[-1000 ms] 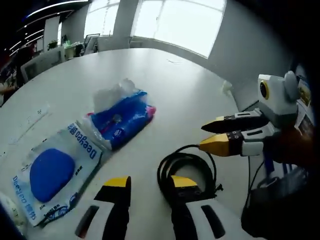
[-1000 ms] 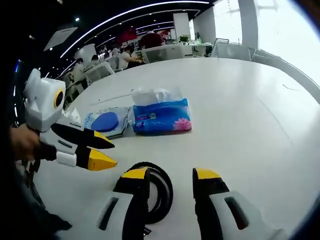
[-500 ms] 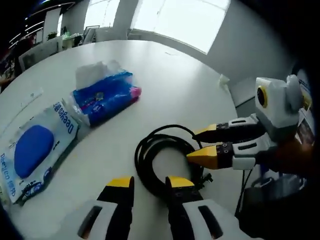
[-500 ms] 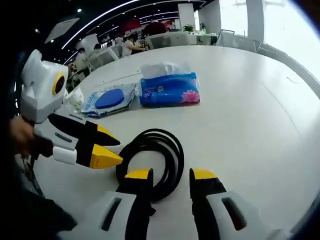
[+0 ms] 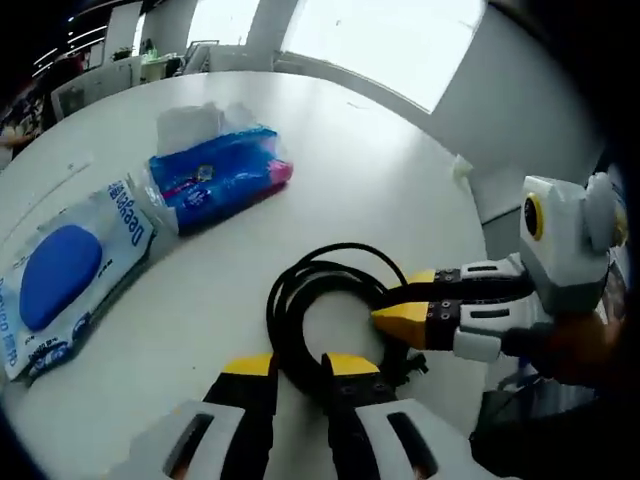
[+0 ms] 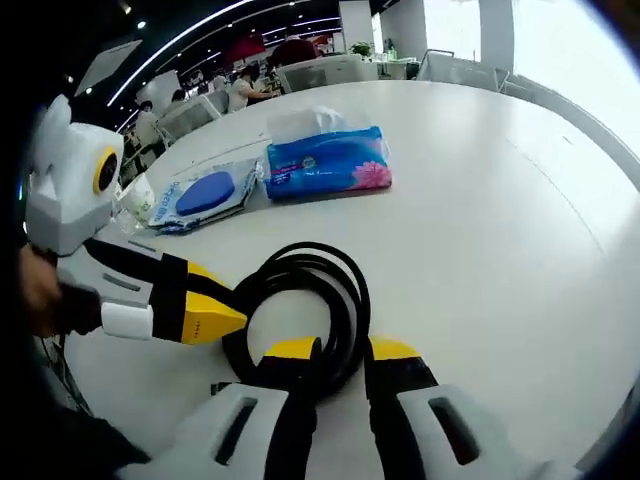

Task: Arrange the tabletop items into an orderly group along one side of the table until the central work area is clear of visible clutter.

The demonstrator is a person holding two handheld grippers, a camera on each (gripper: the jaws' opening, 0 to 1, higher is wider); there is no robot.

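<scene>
A coiled black cable [image 5: 335,262] [image 6: 300,262] lies on the white table [image 5: 380,170] close in front of me. My left gripper [image 5: 300,366] has its jaws closed in on the near side of the coil, with the strands between them. In the right gripper view it comes in from the left [image 6: 222,300]. My right gripper [image 6: 342,350] is shut on the coil's opposite side, and in the left gripper view it enters from the right [image 5: 402,300]. Farther off lie a blue tissue pack [image 5: 215,185] [image 6: 328,165] and a wet-wipes pack [image 5: 65,275] [image 6: 205,195].
The table's edge curves past just behind the right gripper, with a small white scrap [image 5: 458,168] near it. Bare white tabletop [image 6: 500,230] stretches beyond the coil. People sit at desks [image 6: 260,90] in the background.
Both grippers have come forward over the cable and their jaws have narrowed onto the coil from opposite sides. The tissue and wipes packs lie where they were.
</scene>
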